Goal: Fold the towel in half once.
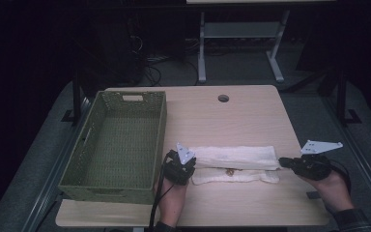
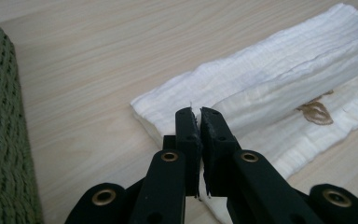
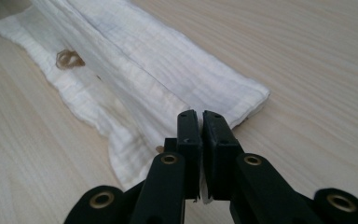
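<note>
Cloth [image 1: 234,157] edges vanish inside both clenched jaws, left hand-held gripper [image 1: 192,166] and right hand-held gripper [image 1: 283,162] grasping it.

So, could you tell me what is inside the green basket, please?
The green basket shows only its woven floor; its near wall hides a strip of it.

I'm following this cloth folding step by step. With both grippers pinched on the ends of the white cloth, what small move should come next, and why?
Probably carry the pinched layer toward the person and lay it over the cloth's near strip. The left gripper and right gripper are each shut on an end of the white cloth, which lies part-folded, its near strip with the brown mark uncovered.
</note>
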Demonstrator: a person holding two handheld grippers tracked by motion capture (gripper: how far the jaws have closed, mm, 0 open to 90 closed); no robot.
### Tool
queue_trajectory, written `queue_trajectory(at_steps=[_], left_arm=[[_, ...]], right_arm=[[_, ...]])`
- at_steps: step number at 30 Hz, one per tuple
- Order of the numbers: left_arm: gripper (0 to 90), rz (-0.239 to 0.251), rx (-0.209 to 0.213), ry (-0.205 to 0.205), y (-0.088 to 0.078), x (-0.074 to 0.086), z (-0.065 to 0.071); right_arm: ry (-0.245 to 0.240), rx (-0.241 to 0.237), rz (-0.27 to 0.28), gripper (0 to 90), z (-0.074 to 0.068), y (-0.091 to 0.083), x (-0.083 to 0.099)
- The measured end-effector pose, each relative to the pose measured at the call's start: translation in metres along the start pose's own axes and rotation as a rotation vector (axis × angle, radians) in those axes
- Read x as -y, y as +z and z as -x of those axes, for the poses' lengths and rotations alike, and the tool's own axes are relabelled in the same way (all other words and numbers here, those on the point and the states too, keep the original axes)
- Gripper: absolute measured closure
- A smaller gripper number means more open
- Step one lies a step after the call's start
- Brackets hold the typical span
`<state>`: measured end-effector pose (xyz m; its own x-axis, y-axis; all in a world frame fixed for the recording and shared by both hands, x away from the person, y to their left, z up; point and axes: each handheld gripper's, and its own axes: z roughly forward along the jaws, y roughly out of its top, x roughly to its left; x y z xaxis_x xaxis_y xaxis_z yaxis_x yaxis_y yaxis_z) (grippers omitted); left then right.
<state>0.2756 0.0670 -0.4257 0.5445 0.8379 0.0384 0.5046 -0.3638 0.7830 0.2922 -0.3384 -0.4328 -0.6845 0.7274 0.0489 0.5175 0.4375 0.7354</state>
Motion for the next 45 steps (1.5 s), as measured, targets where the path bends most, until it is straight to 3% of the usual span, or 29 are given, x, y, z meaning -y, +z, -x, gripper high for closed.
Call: queue_trajectory(at_steps=[9,14,18,21,24,29,36,45], left_arm=[[86.0,-0.060,0.014,0.002,0.005,0.018,0.005],[85.9,-0.108,0.030,0.007,0.010,0.029,0.005],[85.2,-0.117,0.046,0.005,0.011,0.033,0.006],[82.4,-0.110,0.049,0.012,0.007,0.029,0.005],[76.1,-0.075,0.058,0.018,0.001,0.019,0.006],[71.5,-0.039,0.055,0.045,-0.001,0.000,0.005],[66.1,-0.037,0.040,0.045,0.020,-0.020,-0.009],[61.8,-0.082,0.016,0.029,0.053,-0.033,-0.032]], right_arm=[[0.017,-0.037,-0.053,85.3,-0.004,0.005,0.014],[0.002,-0.049,-0.096,85.3,-0.008,0.010,0.019],[-0.006,-0.056,-0.124,84.7,-0.011,0.013,0.023],[-0.001,-0.056,-0.102,80.3,-0.012,0.010,0.020],[0.007,-0.068,-0.028,75.8,-0.012,-0.001,0.014],[0.001,-0.064,0.018,76.0,-0.011,-0.005,0.004],[0.020,-0.045,0.034,73.6,0.007,0.009,-0.012],[0.058,-0.004,0.008,71.9,0.043,0.042,-0.031]])
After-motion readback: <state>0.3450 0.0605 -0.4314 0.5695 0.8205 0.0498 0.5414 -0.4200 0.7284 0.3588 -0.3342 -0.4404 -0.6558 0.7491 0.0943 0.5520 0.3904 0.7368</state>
